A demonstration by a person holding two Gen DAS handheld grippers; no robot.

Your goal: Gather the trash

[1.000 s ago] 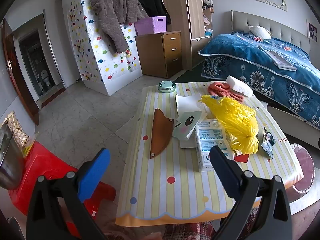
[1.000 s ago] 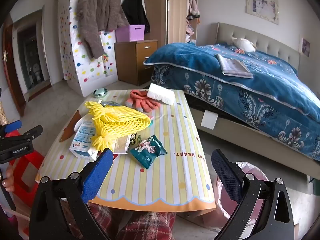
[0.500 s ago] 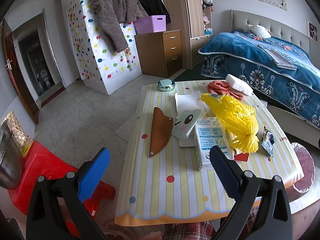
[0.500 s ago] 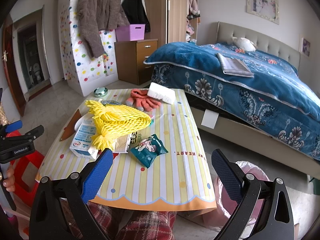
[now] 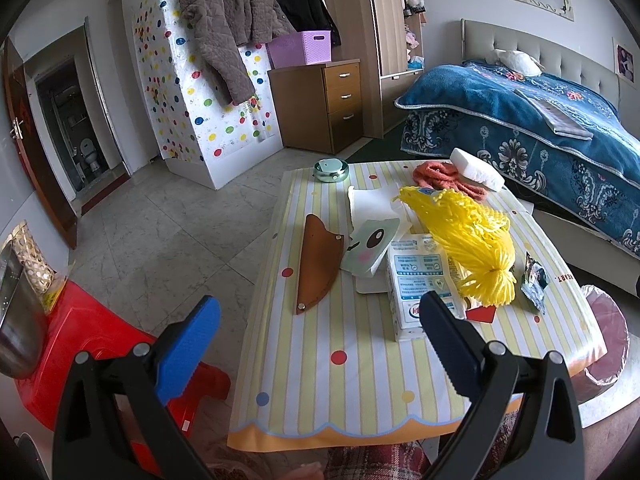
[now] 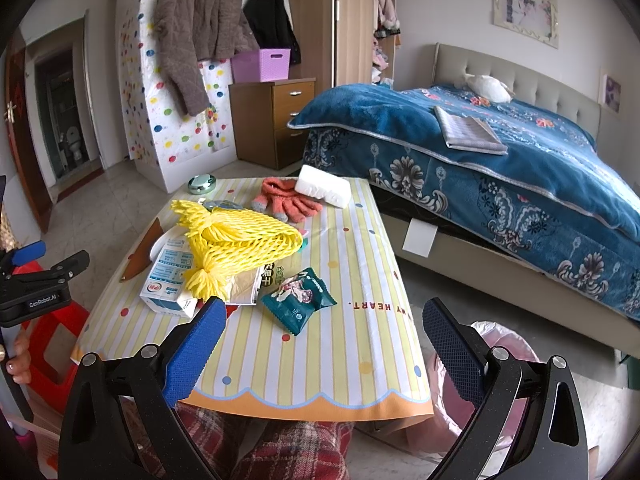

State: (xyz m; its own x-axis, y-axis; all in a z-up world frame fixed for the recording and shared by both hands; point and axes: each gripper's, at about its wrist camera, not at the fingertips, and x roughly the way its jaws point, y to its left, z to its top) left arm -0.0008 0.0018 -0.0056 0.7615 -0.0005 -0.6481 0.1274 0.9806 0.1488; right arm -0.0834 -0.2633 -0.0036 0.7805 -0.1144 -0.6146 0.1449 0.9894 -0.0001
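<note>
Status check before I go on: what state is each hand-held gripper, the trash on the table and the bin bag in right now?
Left hand-held gripper: open, empty.
Right hand-held gripper: open, empty.
Green snack wrapper: torn open, flat on the table.
Yellow foam net: bunched, lying across the white carton.
White carton: on its side.
Pink bin bag: open, beside the table.

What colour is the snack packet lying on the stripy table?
Dark green, with a picture printed on it. The snack packet shows best in the right wrist view.
</note>
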